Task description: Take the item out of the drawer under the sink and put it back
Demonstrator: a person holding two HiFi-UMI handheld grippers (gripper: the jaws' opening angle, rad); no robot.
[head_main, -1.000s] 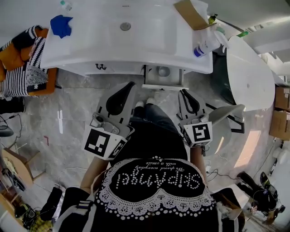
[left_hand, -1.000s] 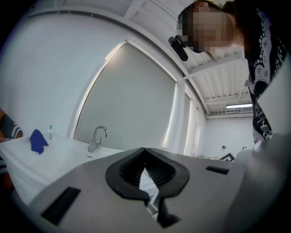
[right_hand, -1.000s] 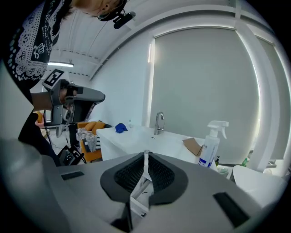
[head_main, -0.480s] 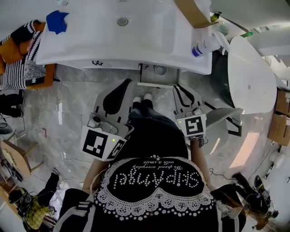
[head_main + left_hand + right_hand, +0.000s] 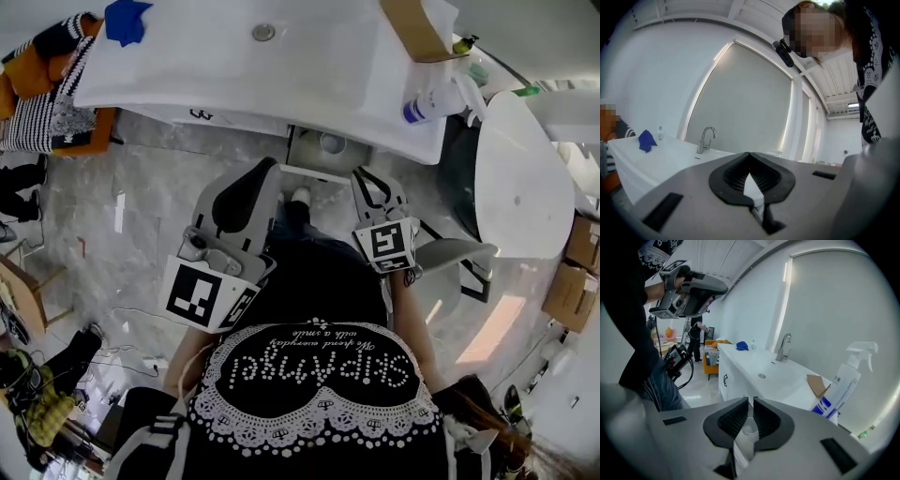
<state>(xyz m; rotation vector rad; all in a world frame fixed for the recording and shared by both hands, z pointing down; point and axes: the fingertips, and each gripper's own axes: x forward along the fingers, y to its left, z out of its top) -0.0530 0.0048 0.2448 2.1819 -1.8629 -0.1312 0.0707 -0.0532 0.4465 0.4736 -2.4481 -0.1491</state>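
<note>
A small drawer [image 5: 302, 167] stands pulled out under the white sink counter [image 5: 187, 80], with a round white item [image 5: 331, 142] inside. My right gripper [image 5: 358, 175] [image 5: 751, 400] is shut just right of the drawer's front and tilts down; part of something white and round shows through the slit behind its pads, and no grip shows. My left gripper [image 5: 269, 167] [image 5: 749, 154] is shut and holds nothing, its tips just left of the drawer. It also appears high in the right gripper view [image 5: 689, 289].
On the counter lie a blue cloth [image 5: 125, 19], a piece of cardboard [image 5: 417, 28] and a spray bottle [image 5: 433, 97]; a faucet [image 5: 705, 139] stands at the basin. A large white fixture [image 5: 520, 169] is at the right, an orange seat with striped cloth [image 5: 47, 103] at the left.
My right gripper has come down and forward, toward the open drawer. The left gripper has edged forward a little. Both stay shut.
</note>
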